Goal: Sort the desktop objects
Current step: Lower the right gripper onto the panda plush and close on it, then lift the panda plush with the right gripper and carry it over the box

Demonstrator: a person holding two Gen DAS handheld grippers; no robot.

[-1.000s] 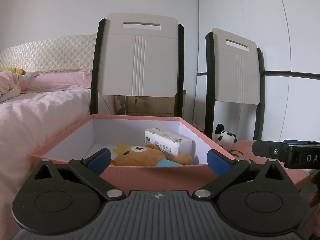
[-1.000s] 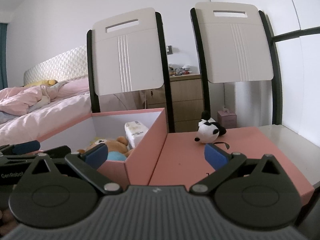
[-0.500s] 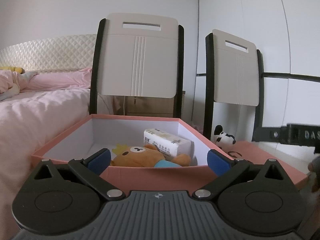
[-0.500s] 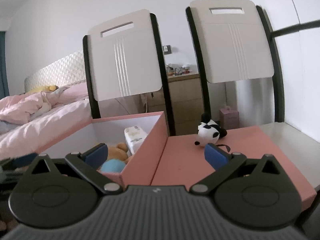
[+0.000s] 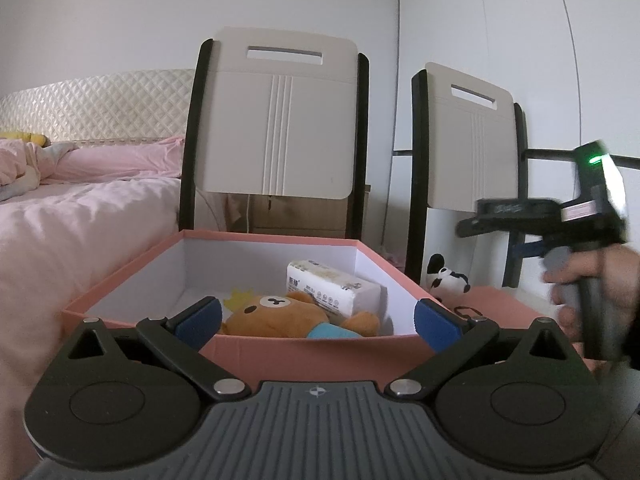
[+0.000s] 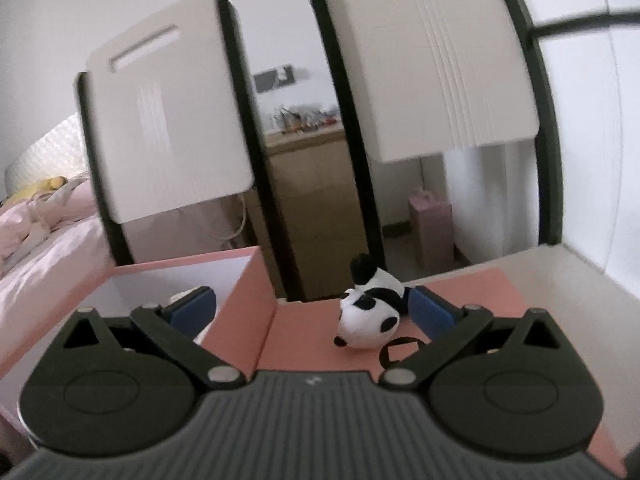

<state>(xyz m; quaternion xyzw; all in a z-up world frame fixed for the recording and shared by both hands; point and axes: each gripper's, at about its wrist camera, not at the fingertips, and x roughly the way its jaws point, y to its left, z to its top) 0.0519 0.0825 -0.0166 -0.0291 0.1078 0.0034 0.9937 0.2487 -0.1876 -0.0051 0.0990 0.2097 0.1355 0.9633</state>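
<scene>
pink box (image 6: 248, 312) wall left of panda (image 6: 370, 312), chair backs (image 6: 436, 60) behind

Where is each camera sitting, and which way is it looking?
Left wrist: sits on the left tongs, looking over the pink box at the bear and tissue pack; the person's right hand shows at right.
Right wrist: sits on the right tongs, looking at the panda on the pink lid; only its own open tongs show.
Both see the box, the panda and two chair backs.
</scene>
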